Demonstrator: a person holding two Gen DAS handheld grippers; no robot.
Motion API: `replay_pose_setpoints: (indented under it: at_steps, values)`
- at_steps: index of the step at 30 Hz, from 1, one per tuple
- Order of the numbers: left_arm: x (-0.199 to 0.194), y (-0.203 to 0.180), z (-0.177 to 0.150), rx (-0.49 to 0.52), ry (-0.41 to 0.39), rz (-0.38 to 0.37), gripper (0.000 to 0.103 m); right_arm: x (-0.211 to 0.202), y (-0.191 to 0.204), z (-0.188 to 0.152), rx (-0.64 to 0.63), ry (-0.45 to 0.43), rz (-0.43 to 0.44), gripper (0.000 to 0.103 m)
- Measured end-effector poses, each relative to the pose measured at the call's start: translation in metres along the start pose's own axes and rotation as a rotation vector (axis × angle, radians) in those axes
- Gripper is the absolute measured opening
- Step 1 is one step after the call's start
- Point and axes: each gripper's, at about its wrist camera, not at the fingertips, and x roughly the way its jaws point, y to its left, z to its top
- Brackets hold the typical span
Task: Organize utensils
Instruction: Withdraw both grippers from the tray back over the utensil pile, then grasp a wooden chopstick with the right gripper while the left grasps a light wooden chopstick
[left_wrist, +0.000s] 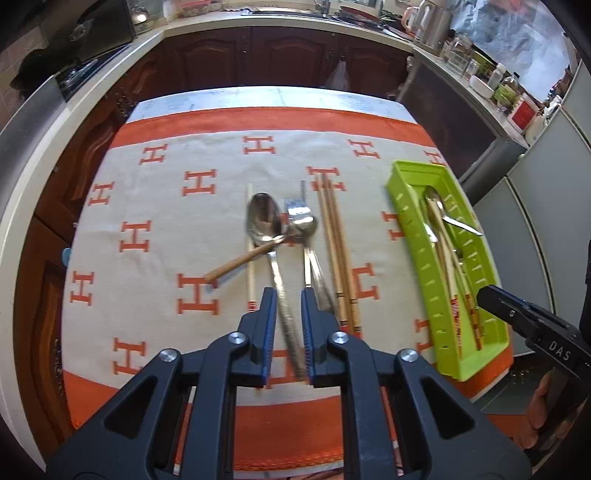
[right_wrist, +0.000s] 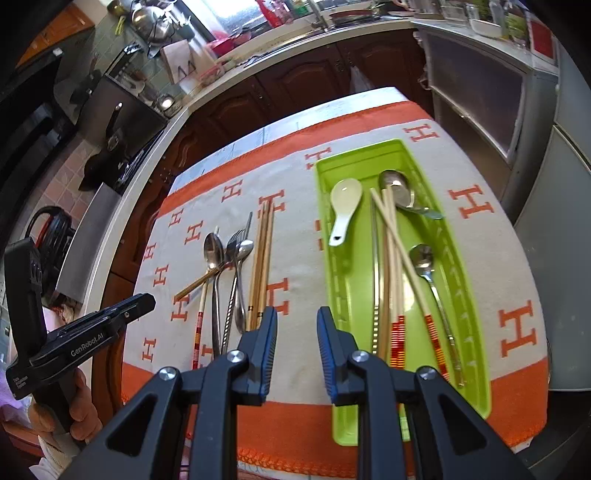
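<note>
The left gripper has its fingers spread around a shiny metal spoon. The right gripper is spread and holds nothing beside the long green plastic tray of smooth chopsticks.

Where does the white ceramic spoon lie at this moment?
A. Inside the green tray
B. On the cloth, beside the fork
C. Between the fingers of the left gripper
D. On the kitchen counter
A: in the right wrist view the white spoon lies inside the green tray, at its far left corner, next to the chopsticks there.
</note>
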Motion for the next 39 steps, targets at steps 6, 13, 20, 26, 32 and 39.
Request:
replay_pose_setpoints:
  at_steps: [6,13,20,26,32,39]
  values:
    - [0.001,0.033,-0.007,-0.022,-0.035,0.059,0.03,0.021,0.026,0.001,-0.052,0.043,-0.007,0.022]
    - [0.028,0.059,-0.017,-0.046,0.029,0.042,0.03,0.053,0.044,0.004,-0.088,0.094,-0.025,0.022]
    - [0.045,0.064,-0.014,-0.015,0.035,0.045,0.03,0.087,0.051,0.009,-0.119,0.13,-0.051,0.022]
    - [0.058,0.061,-0.002,0.011,0.037,0.032,0.03,0.115,0.048,0.019,-0.118,0.145,-0.088,0.022]
    - [0.075,0.049,0.001,0.039,0.065,-0.007,0.03,0.137,0.043,0.024,-0.108,0.182,-0.107,0.022]
    - [0.09,0.036,0.003,0.056,0.091,-0.039,0.03,0.146,0.058,0.025,-0.204,0.164,-0.164,0.021]
